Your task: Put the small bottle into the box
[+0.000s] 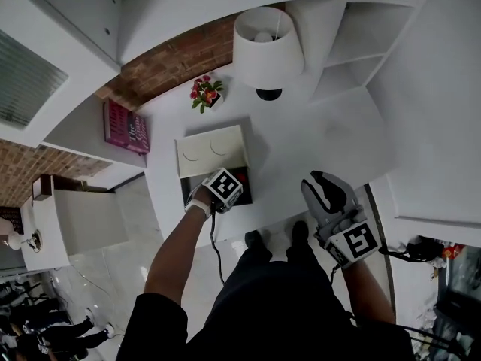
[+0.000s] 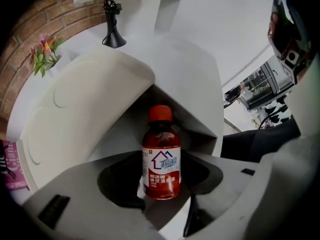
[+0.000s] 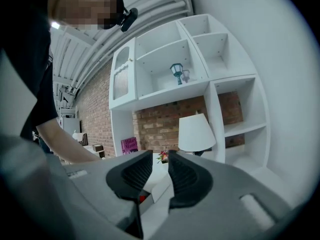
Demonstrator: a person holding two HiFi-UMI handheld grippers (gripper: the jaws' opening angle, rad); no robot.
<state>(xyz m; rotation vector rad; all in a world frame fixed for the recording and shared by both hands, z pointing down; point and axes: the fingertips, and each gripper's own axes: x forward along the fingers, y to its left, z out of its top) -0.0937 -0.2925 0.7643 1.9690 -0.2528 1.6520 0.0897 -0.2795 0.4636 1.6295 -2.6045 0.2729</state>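
Note:
A small brown bottle (image 2: 161,164) with a red cap and a white label stands upright between the pads of my left gripper (image 2: 161,186), which is shut on its lower half. Behind it opens the dark inside of the box (image 2: 195,109), whose cream lid (image 2: 80,109) is folded back to the left. In the head view my left gripper (image 1: 225,186) hangs over the box (image 1: 214,150) at the near side of the white table (image 1: 331,134). My right gripper (image 1: 325,188) is held up off to the right, its jaws slightly apart with nothing between them (image 3: 160,159).
At the back of the table stand a white lamp (image 1: 267,47) and a small pot of flowers (image 1: 205,92). A pink book (image 1: 125,126) lies on the low shelf at left. White shelving (image 1: 361,43) rises at the back right. The table's near edge is by the person's feet.

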